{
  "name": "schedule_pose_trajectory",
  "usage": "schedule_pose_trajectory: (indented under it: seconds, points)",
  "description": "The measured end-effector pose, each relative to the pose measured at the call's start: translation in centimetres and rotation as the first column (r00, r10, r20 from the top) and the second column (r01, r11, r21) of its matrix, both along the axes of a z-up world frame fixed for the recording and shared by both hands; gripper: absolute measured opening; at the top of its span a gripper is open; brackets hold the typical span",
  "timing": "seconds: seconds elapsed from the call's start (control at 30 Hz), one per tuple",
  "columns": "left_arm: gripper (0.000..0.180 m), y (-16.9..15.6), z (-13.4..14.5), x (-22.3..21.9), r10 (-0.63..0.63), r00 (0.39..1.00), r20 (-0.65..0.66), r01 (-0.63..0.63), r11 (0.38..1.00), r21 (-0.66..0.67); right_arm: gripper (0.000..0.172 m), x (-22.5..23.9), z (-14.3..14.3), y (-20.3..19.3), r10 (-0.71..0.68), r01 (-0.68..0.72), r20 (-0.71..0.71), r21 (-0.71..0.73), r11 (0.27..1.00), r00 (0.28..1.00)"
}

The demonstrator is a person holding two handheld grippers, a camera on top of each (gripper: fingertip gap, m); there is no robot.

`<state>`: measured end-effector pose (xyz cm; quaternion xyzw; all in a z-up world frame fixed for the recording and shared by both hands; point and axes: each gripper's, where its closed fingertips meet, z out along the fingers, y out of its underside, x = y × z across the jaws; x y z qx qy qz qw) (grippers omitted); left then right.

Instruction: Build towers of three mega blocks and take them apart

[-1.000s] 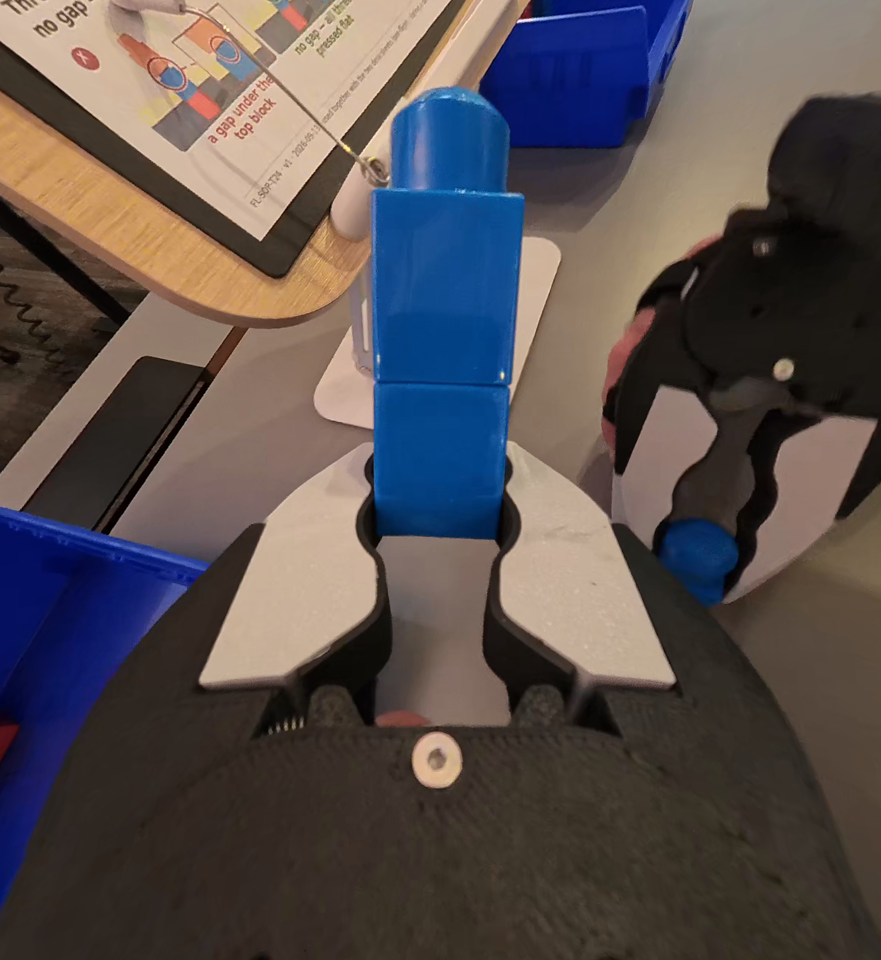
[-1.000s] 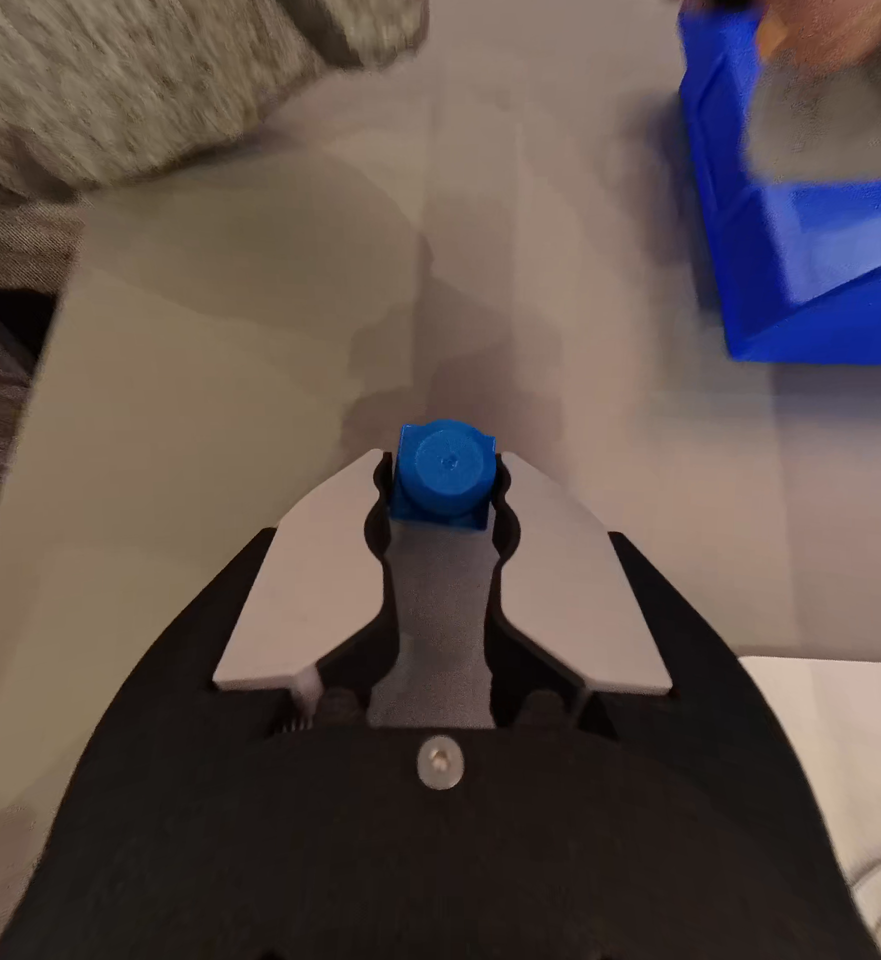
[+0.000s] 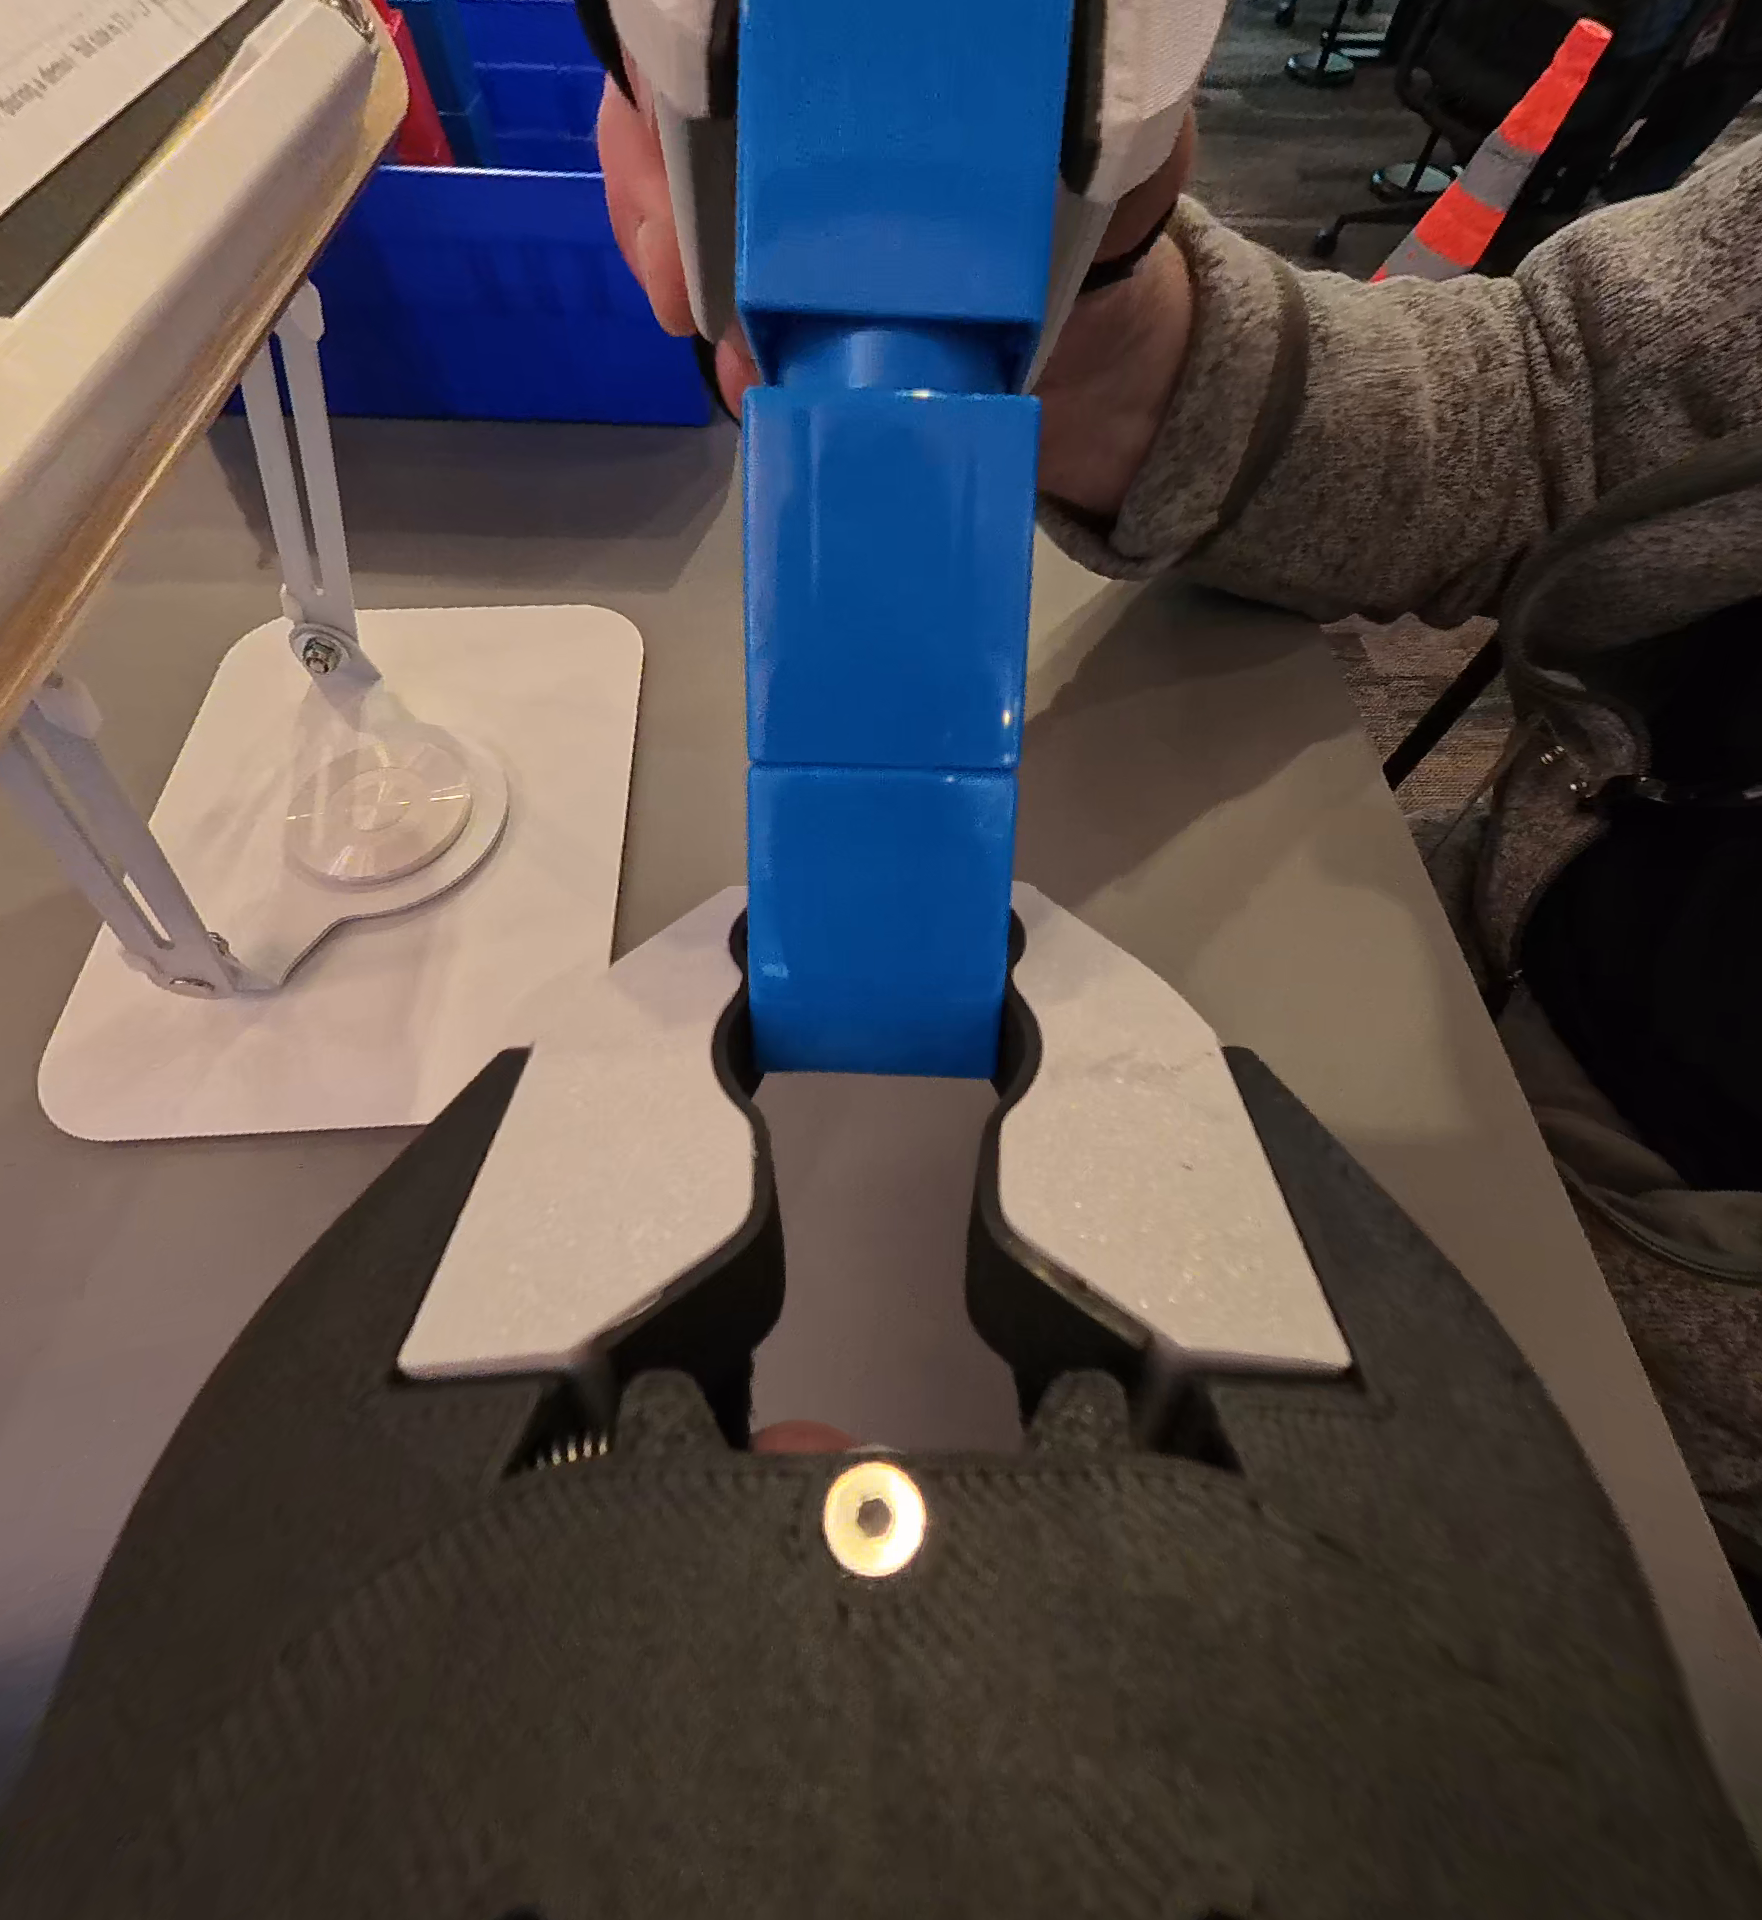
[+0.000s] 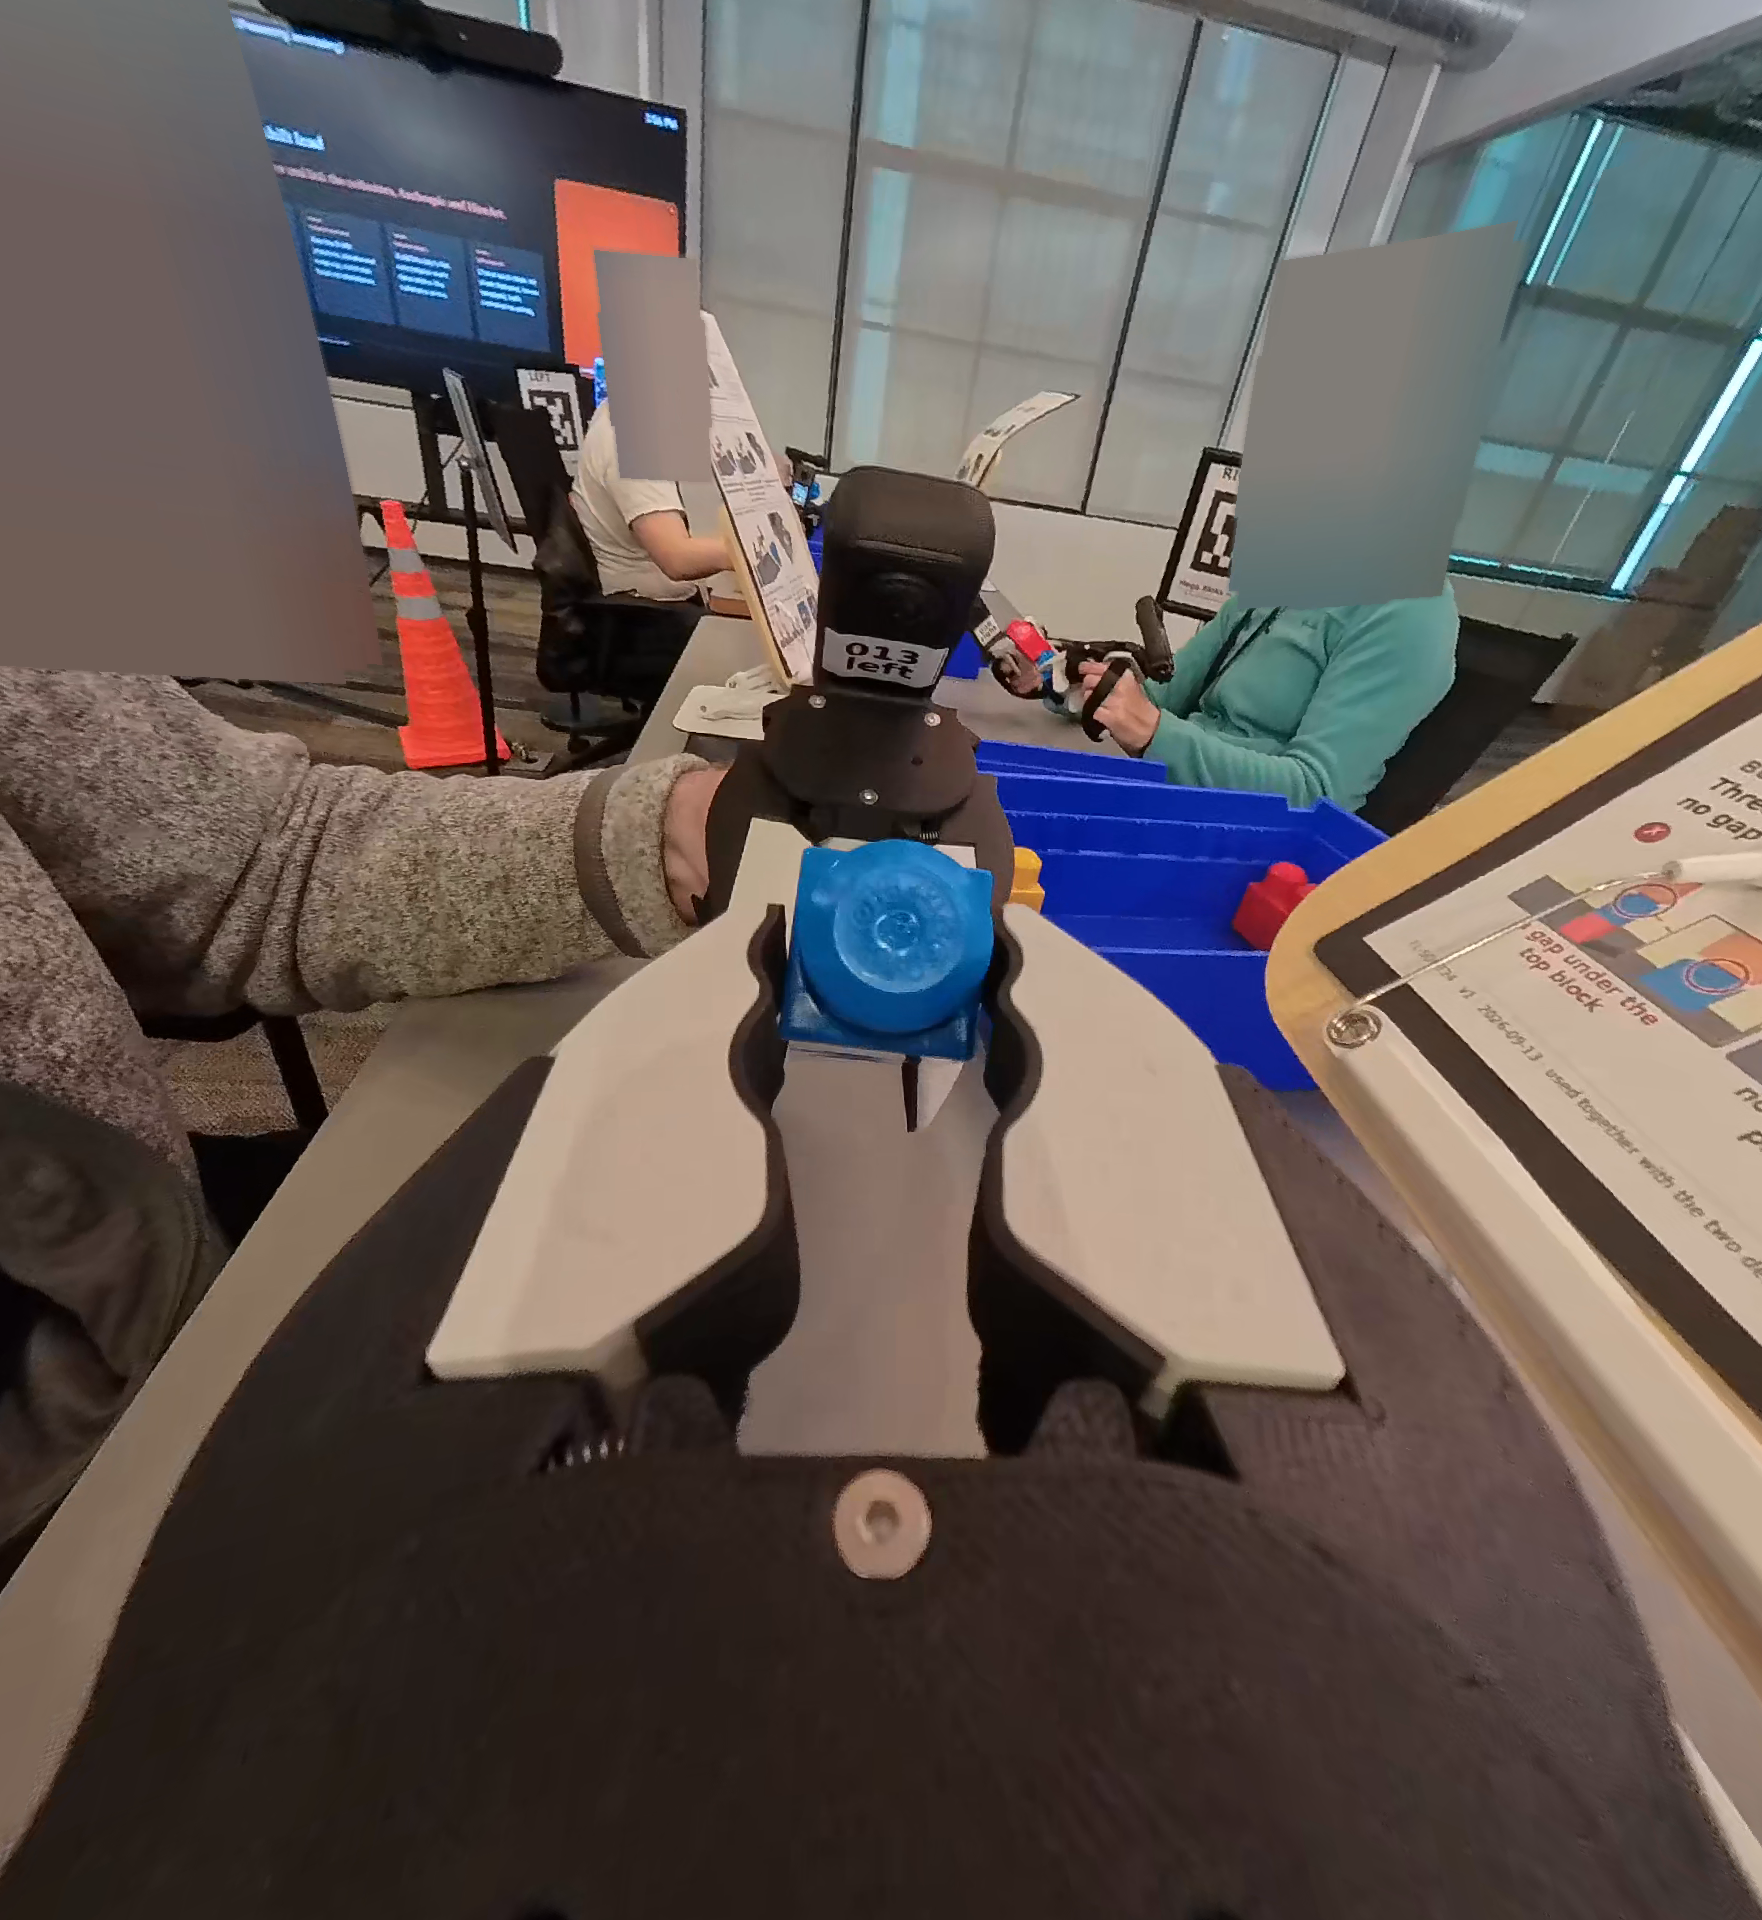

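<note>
In the left wrist view my left gripper (image 3: 882,997) is shut on the bottom blue block (image 3: 882,914) of an upright stack of two. The second blue block (image 3: 887,582) sits flush on it. A third blue block (image 3: 892,156) sits over the second block's stud (image 3: 887,364), with a gap still showing the stud. My right gripper's fingers (image 3: 1069,223) clamp that third block from above. In the right wrist view my right gripper (image 4: 882,987) is shut on this blue block (image 4: 887,935), seen stud-end on. The left gripper's black body (image 4: 866,758) is just beyond it.
An instruction board on a white stand (image 3: 77,312) is at the left, with its base plate (image 3: 389,831) on the grey table; it also shows in the right wrist view (image 4: 1583,987). A blue bin (image 4: 1168,862) behind holds a red block (image 4: 1272,899) and a yellow block (image 4: 1024,873). The table edge (image 3: 1376,727) runs along the right. The gap from one gripper's tips to the other's is roughly 10 cm.
My right gripper has brought its blue block from low at the right up over the stack, onto the second block's stud. My left gripper still holds the two-block stack.
</note>
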<state>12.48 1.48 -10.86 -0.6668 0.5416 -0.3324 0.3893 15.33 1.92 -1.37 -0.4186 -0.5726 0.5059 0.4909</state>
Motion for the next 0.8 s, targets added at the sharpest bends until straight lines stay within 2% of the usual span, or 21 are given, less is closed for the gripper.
schedule_pose_trajectory:
  seconds: [0.8]
  points:
    - [0.038,0.0,1.0,0.4,0.027,1.000,-0.003,-0.027,0.997,0.079,0.037,0.2,-0.1,-0.5,0.042,-0.041,-0.034,0.013,0.999,0.999]
